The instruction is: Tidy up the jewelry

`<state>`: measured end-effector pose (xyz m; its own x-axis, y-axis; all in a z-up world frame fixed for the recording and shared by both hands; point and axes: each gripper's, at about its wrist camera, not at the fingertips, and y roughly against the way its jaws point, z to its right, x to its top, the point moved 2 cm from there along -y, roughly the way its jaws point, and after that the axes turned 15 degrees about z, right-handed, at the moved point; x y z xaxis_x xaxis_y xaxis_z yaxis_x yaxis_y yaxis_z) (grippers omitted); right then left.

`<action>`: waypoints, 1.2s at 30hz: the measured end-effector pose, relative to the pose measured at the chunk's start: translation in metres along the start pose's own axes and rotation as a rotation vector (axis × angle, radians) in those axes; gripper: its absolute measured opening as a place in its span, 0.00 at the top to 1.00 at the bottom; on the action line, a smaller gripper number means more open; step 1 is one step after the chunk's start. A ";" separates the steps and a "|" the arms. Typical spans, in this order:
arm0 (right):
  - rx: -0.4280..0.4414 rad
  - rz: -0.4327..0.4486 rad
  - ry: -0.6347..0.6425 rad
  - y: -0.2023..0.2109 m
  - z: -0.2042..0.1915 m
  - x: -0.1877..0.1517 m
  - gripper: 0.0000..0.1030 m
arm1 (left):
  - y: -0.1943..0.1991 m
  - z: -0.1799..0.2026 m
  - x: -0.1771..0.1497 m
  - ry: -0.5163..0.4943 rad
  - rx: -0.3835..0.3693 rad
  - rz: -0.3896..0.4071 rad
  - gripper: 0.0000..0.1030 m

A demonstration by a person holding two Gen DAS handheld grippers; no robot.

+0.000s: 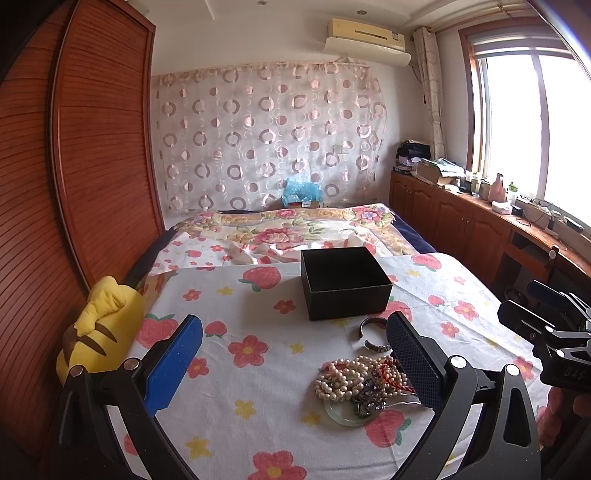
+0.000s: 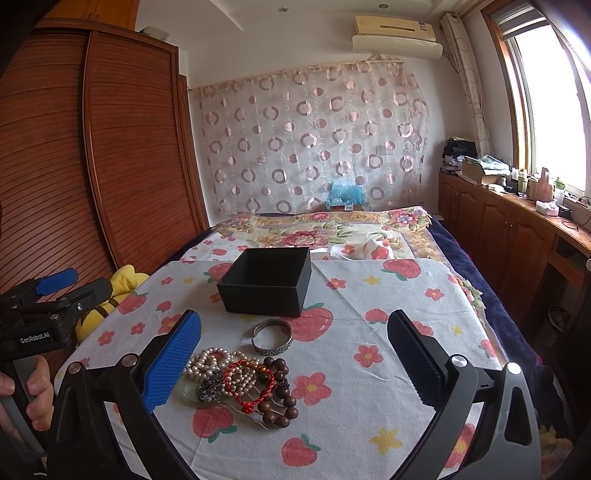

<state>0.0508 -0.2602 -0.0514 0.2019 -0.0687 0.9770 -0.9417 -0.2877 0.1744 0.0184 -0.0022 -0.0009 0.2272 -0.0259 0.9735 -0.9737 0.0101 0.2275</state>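
Jewelry pile [image 2: 240, 380] lies before black box [image 2: 267, 280]; left gripper [image 1: 295, 363] and right gripper [image 2: 295, 363] gape wide, holding nothing.

Wardrobe [image 1: 92, 147]: slatted wood, left of frame
Yellow plush toy [image 1: 99, 328]: lower left, on the bed edge
Air conditioner [image 2: 395, 33]: top, on the wall
Circle-patterned curtain [image 2: 314, 144]: centre, behind the bed
Window [image 1: 535, 122]: right

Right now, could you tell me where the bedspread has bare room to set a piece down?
Free: the floral bedspread right of the tangled jewelry pile, and the strip between the yellow plush toy and the pile. Crowded: the gap between the pile and the open black box, where the silver cuff bangle lies.
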 end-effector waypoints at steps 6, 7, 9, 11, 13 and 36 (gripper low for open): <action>0.000 0.001 0.000 0.000 0.000 -0.001 0.02 | 0.000 0.000 -0.001 0.000 -0.001 0.002 0.07; 0.001 0.001 0.000 0.000 0.000 -0.001 0.02 | 0.000 0.000 0.000 -0.001 0.000 0.002 0.07; 0.004 0.000 -0.003 -0.001 0.000 -0.001 0.02 | 0.000 0.000 -0.001 0.001 -0.001 0.003 0.07; 0.004 -0.001 -0.003 -0.002 0.000 -0.001 0.02 | 0.000 0.000 -0.001 0.000 0.000 0.003 0.07; 0.003 0.000 -0.004 -0.001 0.000 -0.001 0.02 | 0.000 0.000 -0.001 0.001 0.000 0.003 0.07; 0.008 0.004 -0.011 -0.002 0.000 0.003 0.02 | 0.013 0.009 0.017 0.006 -0.020 0.017 0.07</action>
<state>0.0534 -0.2597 -0.0492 0.2013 -0.0802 0.9762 -0.9402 -0.2955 0.1696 0.0095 -0.0118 0.0184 0.2103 -0.0192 0.9774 -0.9771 0.0302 0.2109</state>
